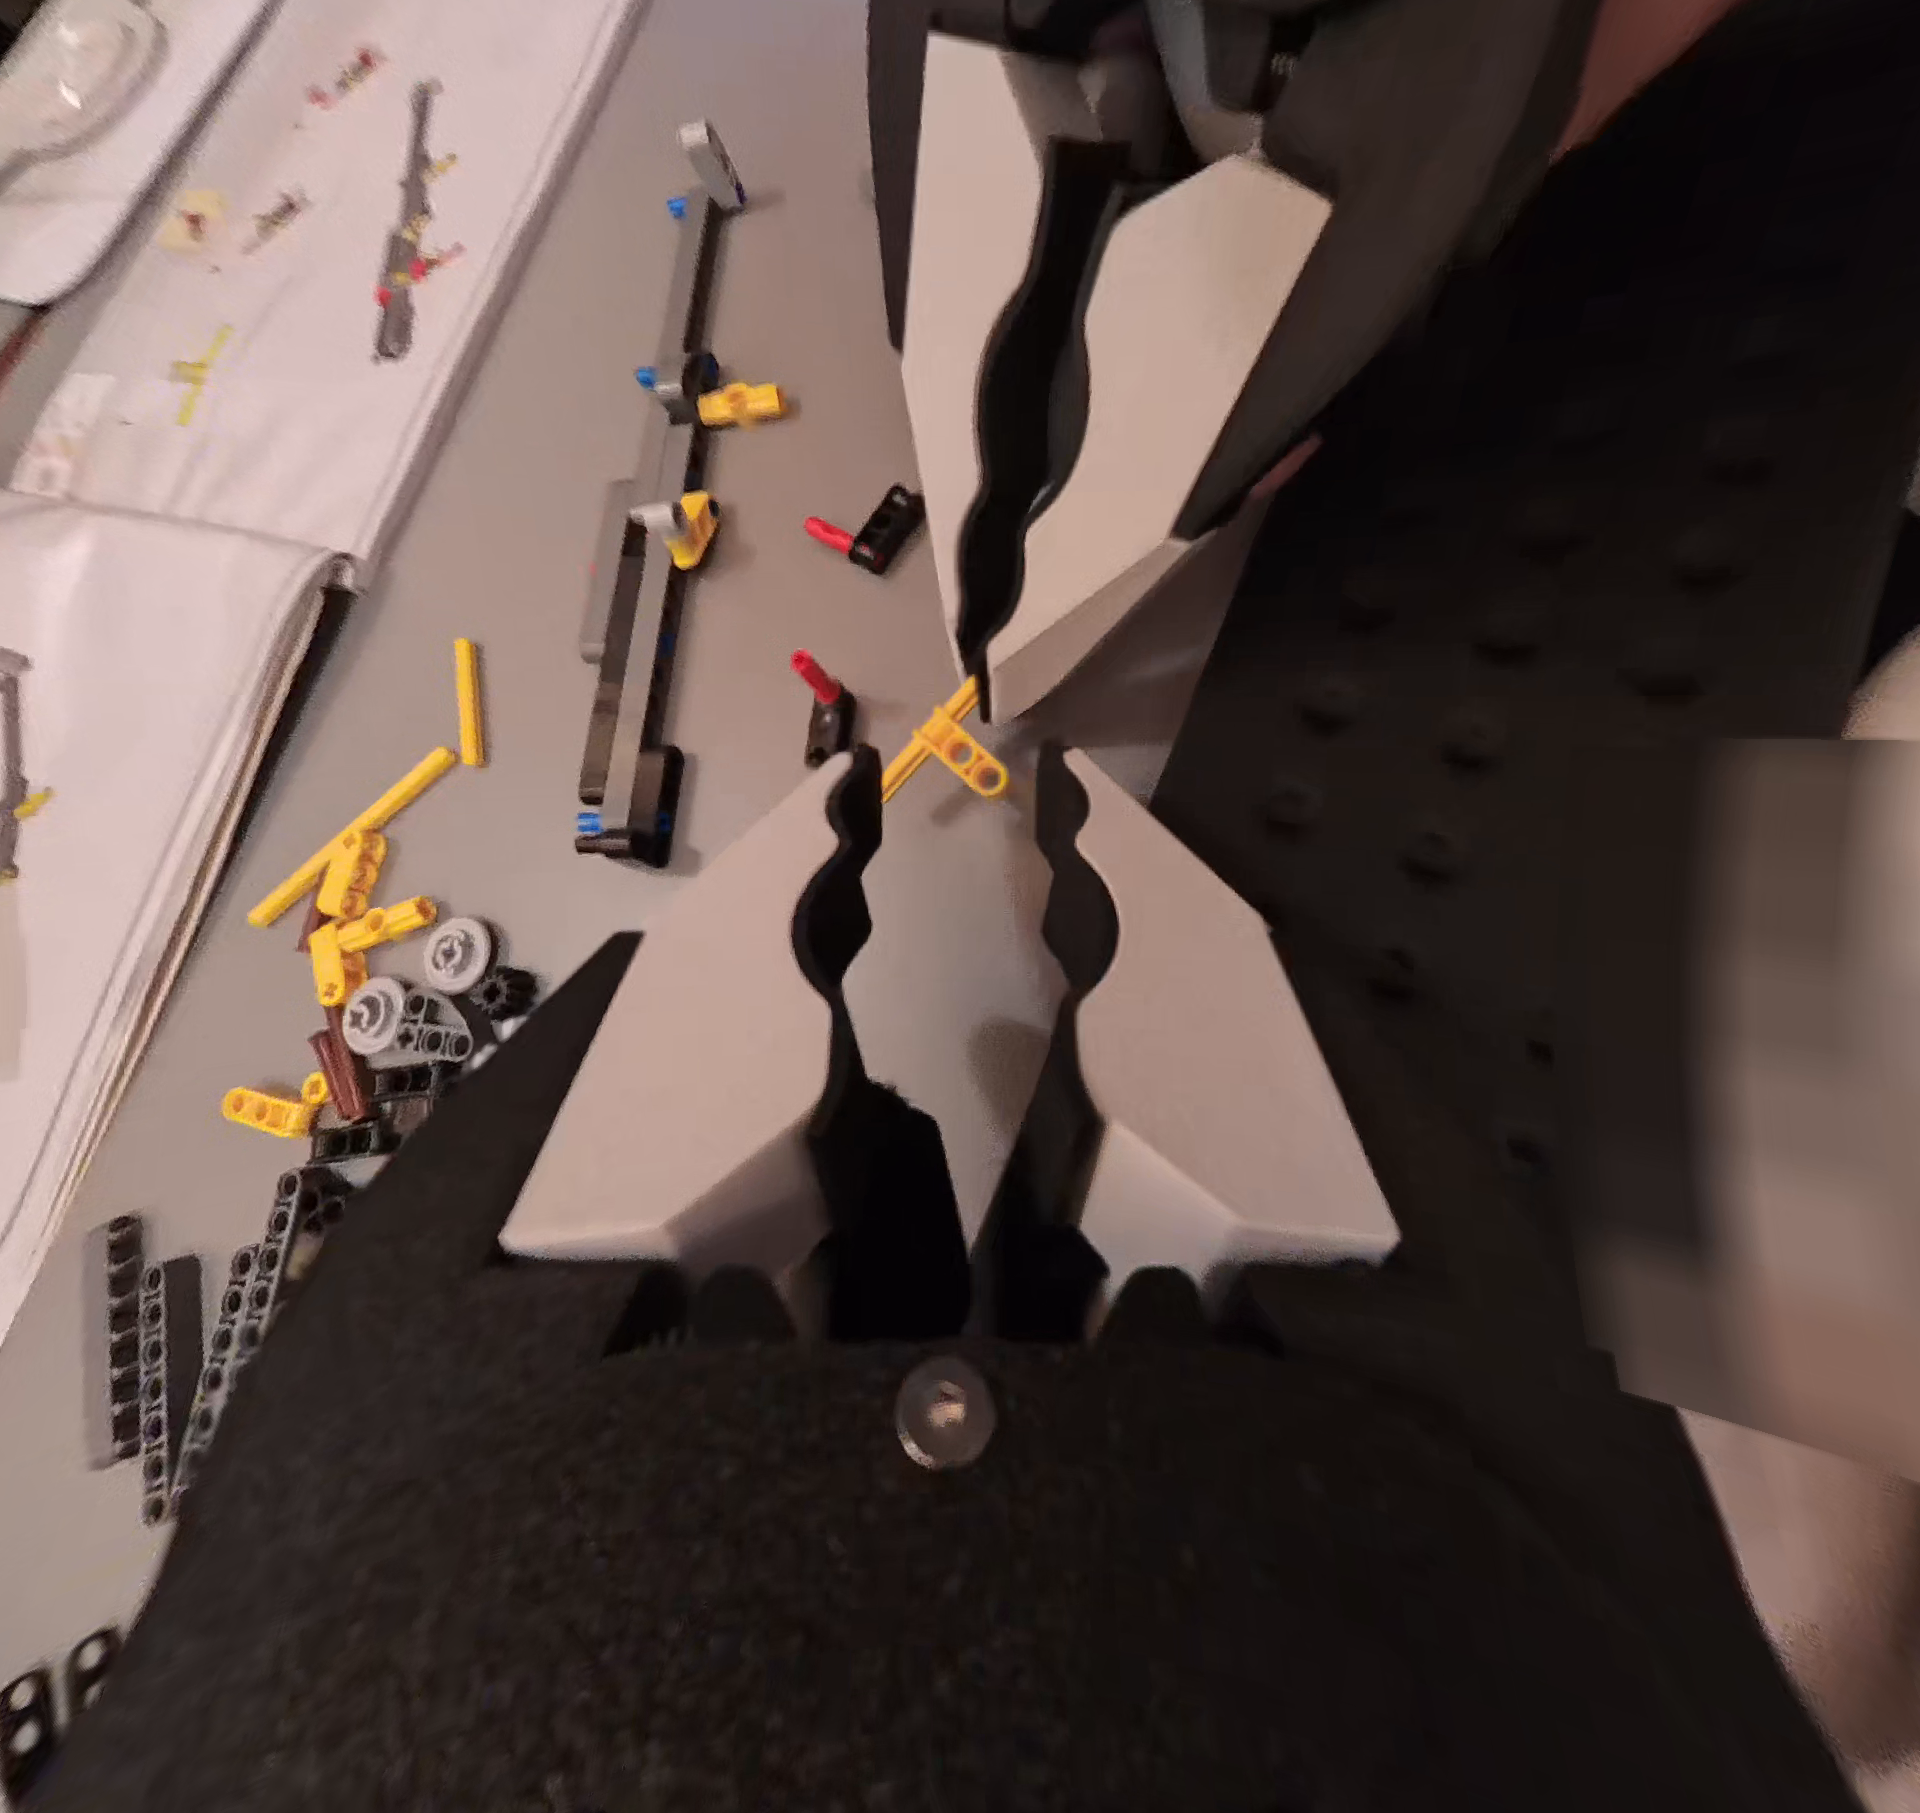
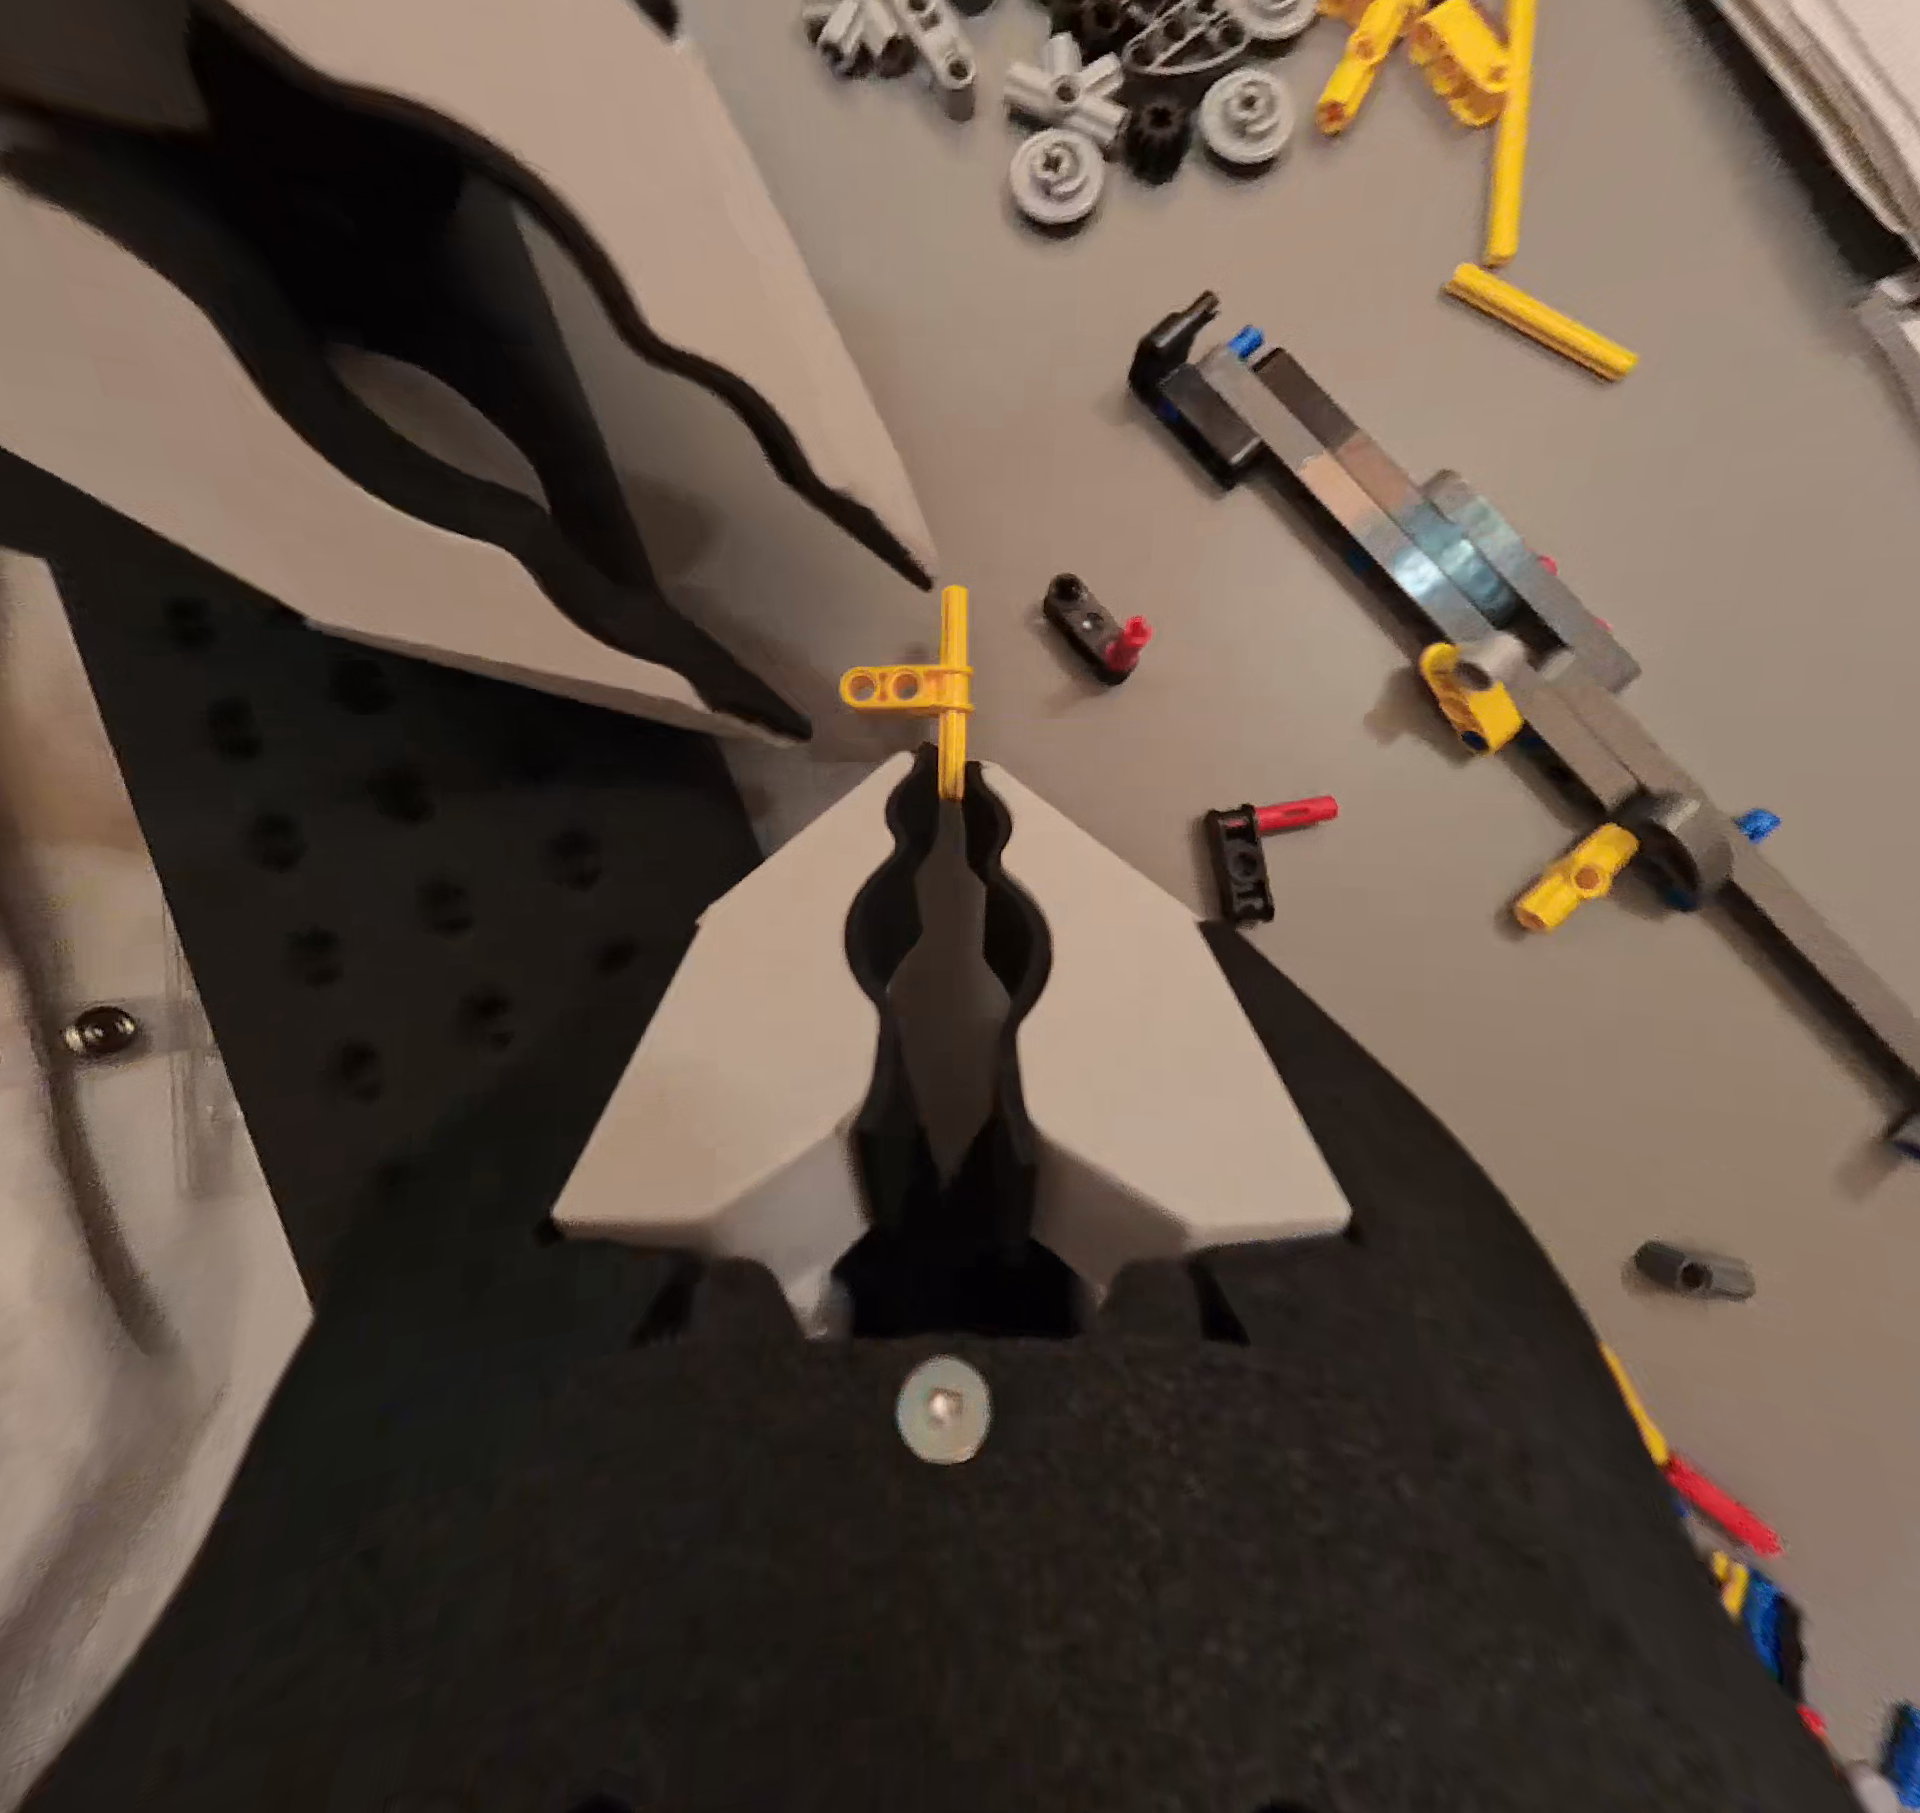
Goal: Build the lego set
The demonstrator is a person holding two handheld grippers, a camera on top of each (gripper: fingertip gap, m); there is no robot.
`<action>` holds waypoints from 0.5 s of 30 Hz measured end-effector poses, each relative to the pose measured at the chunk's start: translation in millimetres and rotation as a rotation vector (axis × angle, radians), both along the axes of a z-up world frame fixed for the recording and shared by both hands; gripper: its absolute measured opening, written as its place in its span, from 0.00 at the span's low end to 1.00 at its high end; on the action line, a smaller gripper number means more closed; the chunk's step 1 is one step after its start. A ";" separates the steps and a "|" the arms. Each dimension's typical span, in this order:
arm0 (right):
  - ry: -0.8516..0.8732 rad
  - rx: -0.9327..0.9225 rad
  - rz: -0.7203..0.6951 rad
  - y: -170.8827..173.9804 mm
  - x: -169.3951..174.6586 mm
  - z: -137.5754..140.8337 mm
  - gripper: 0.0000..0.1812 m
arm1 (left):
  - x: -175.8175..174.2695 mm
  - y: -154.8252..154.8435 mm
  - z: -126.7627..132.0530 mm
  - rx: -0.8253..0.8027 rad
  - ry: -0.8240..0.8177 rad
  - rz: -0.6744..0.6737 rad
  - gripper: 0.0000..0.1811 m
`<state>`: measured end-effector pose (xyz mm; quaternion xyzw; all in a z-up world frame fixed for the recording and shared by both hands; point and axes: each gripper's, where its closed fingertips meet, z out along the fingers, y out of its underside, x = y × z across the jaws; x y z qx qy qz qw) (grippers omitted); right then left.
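My right gripper (image 2: 951,768) is shut on the lower end of a thin yellow axle (image 2: 954,641) and holds it above the grey table. A small yellow two-hole connector (image 2: 891,688) sits across the axle. My left gripper (image 1: 956,757) is open, its fingertips just short of the yellow connector (image 1: 971,766) on either side. In the left wrist view the right gripper (image 1: 979,698) comes down from above, pinching the axle (image 1: 920,750). In the right wrist view the left gripper (image 2: 864,657) enters from the upper left, jaws apart beside the connector.
A long grey and black beam assembly (image 1: 644,558) with yellow and blue parts lies on the table (image 2: 1455,568). Two black connectors with red pins (image 1: 873,532) (image 1: 826,709) lie near it. A loose parts pile (image 1: 384,984) and open instruction booklet (image 1: 364,205) lie left. Both grippers' tips are close together, under 4 cm apart.
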<state>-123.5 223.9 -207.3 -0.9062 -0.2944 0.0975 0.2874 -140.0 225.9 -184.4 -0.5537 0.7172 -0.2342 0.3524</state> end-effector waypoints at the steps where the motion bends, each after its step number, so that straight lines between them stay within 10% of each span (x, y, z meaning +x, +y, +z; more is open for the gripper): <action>1: -0.019 -0.006 0.017 1.2 -0.8 -2.5 0.02 | -1.4 4.0 -2.9 -0.004 0.021 0.004 0.17; 15: 0.124 -0.051 0.017 9.8 -16.4 -5.0 0.05 | -4.2 17.3 -25.6 -0.069 0.154 -0.047 0.04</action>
